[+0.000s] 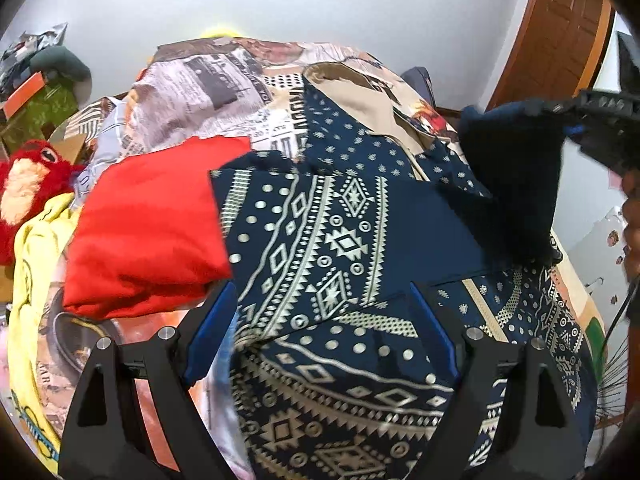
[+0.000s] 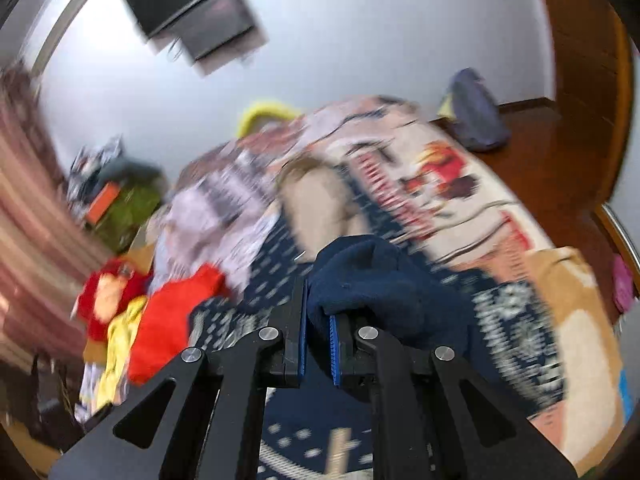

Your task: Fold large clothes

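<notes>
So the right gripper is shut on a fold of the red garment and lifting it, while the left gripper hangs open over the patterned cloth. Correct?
Not quite. The right gripper is shut on a fold of the navy patterned cloth, not the red garment, which lies untouched beside it. The right wrist view shows dark blue fabric between the pads. The left gripper is indeed open above the patterned cloth.

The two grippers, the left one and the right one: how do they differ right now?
The left gripper stands wide open over the patterned navy garment, holding nothing; the right gripper is shut on a fold of the same garment's plain navy cloth, lifting it. Both have black fingers with blue pads.
</notes>
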`<act>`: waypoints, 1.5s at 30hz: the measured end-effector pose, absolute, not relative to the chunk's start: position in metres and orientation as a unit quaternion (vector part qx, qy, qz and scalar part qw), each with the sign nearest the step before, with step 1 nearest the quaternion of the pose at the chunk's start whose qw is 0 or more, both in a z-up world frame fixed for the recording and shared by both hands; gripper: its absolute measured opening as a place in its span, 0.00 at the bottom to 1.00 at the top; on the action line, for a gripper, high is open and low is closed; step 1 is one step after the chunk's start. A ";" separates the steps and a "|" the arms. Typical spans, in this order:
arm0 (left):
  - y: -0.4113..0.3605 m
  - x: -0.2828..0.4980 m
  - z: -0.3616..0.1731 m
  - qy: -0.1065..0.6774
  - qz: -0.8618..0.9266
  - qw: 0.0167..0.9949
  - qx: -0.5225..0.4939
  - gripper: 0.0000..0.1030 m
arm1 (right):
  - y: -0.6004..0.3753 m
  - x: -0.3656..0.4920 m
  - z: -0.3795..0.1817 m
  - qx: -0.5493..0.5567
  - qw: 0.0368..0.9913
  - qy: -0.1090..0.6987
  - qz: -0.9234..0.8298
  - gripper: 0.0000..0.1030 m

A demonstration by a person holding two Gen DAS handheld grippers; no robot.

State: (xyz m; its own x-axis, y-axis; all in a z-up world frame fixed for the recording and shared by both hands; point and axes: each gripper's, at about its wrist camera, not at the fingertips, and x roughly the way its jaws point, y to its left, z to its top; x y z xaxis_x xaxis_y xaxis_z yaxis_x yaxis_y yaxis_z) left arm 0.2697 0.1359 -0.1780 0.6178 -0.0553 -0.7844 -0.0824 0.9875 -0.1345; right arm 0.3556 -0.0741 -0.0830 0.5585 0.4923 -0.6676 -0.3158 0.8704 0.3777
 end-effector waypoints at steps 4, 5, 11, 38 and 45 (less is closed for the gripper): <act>0.152 0.259 -0.179 0.439 0.014 0.894 -0.091 0.83 | -0.027 0.347 -0.126 0.057 0.845 0.464 0.261 0.08; 0.157 0.256 -0.180 0.441 0.015 0.892 -0.093 0.83 | -0.021 0.346 -0.133 0.050 0.838 0.474 0.264 0.08; 0.168 0.246 -0.191 0.454 0.027 0.885 -0.094 0.83 | 0.000 0.333 -0.188 0.021 0.777 0.561 0.284 0.12; 0.015 0.328 -0.202 0.474 -0.060 0.873 0.098 0.83 | -0.180 0.327 -0.095 -0.032 0.883 0.438 0.165 0.49; -0.008 0.354 -0.249 0.502 -0.055 0.843 0.184 0.86 | -0.201 0.349 -0.162 -0.022 0.855 0.504 0.123 0.49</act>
